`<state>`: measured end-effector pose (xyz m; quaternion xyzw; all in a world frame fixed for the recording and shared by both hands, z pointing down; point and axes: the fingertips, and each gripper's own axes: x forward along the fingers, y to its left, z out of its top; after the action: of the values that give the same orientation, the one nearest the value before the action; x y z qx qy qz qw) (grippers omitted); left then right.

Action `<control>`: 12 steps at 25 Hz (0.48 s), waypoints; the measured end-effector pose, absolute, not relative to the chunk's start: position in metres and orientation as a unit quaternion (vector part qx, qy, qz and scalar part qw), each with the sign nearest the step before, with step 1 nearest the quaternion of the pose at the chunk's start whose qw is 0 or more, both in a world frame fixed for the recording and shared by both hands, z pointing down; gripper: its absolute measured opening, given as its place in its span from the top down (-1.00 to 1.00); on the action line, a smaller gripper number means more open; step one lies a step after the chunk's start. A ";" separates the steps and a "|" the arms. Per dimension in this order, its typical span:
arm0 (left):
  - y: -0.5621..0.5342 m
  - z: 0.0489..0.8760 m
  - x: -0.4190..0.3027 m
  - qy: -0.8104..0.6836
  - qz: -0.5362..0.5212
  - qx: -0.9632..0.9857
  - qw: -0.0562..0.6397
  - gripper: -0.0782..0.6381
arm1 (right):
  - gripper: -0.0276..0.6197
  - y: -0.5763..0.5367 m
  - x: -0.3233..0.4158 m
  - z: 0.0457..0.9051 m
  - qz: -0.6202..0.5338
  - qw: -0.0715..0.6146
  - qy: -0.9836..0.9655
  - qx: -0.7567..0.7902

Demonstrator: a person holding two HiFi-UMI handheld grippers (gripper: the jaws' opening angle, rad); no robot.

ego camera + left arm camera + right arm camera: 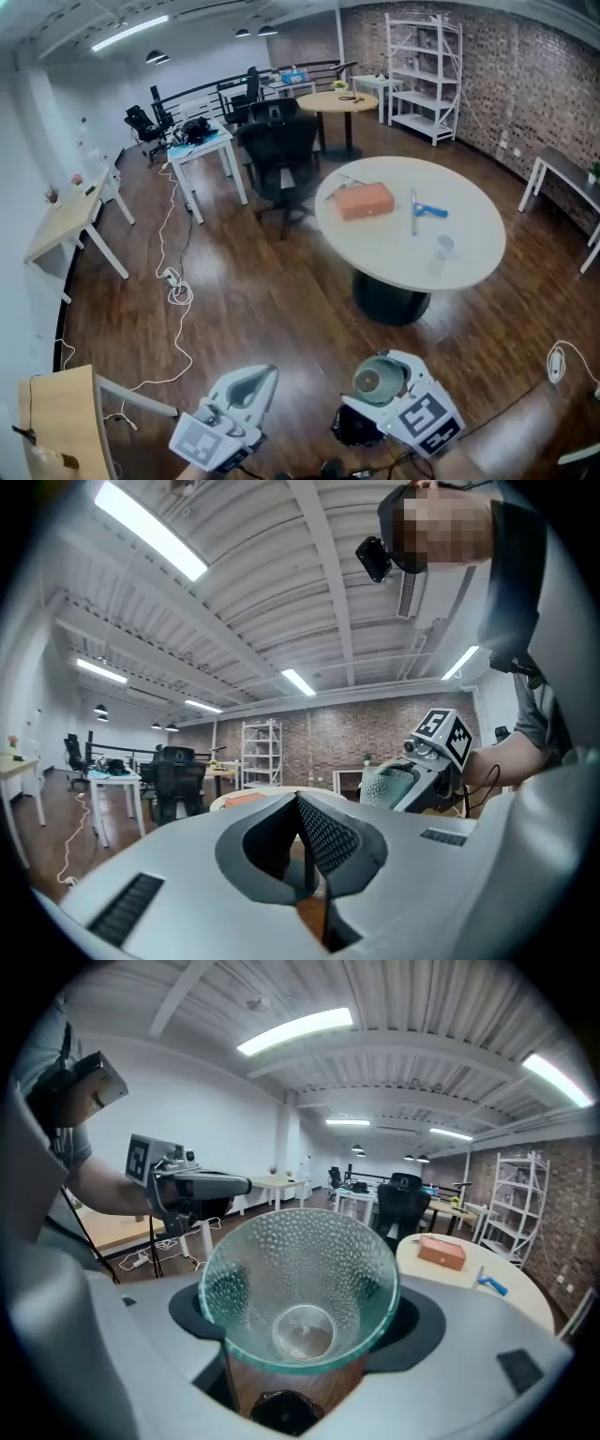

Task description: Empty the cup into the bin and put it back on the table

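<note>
Nearest item: right gripper (384, 375), white moulded plastic with a square-marker cube (427, 417), low and right of centre in the head view, its jaws clamped on the cup (377, 382). The cup is green-tinted glass, a tapering cone with a dimpled wall and a smooth round base; in the right gripper view its mouth faces the camera and its inside looks empty. It is held off the floor, well short of the table. Just below it sits the bin (356, 427), dark and lined with crinkled black film. To its left is the left gripper (255, 382), of the same white plastic. Its ribbed dark pads are pressed together with nothing between them. The floor (262, 300) is glossy dark wood plank, with a white cable (173, 281) trailing over it at far left. Further off at right stands a round table (394, 253) with a pale matte top on a black pedestal. It carries a flat orange box (364, 200), a blue-handled tool (429, 210) and a small clear vessel (443, 246). A black office chair (281, 159) stands beyond the table's left edge. Against the far brick wall (487, 75) is a white open shelving unit (424, 75).
</note>
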<state>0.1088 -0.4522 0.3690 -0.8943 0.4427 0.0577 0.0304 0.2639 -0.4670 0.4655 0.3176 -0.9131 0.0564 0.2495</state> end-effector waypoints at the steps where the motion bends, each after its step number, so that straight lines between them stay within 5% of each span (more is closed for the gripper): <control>1: -0.446 0.367 0.100 0.455 0.058 -0.888 0.032 0.77 | -0.31 -0.466 0.251 0.467 0.054 0.250 -0.918 0.303; 12: -0.352 0.348 -0.041 0.611 0.068 -0.784 0.084 0.77 | -0.32 -0.411 0.088 0.444 0.003 0.246 -0.958 0.146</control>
<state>-0.0410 -0.3516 0.3475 -0.7839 0.6114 0.0682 0.0838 0.0876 -0.4108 0.4436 0.1460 -0.9582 0.0034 0.2458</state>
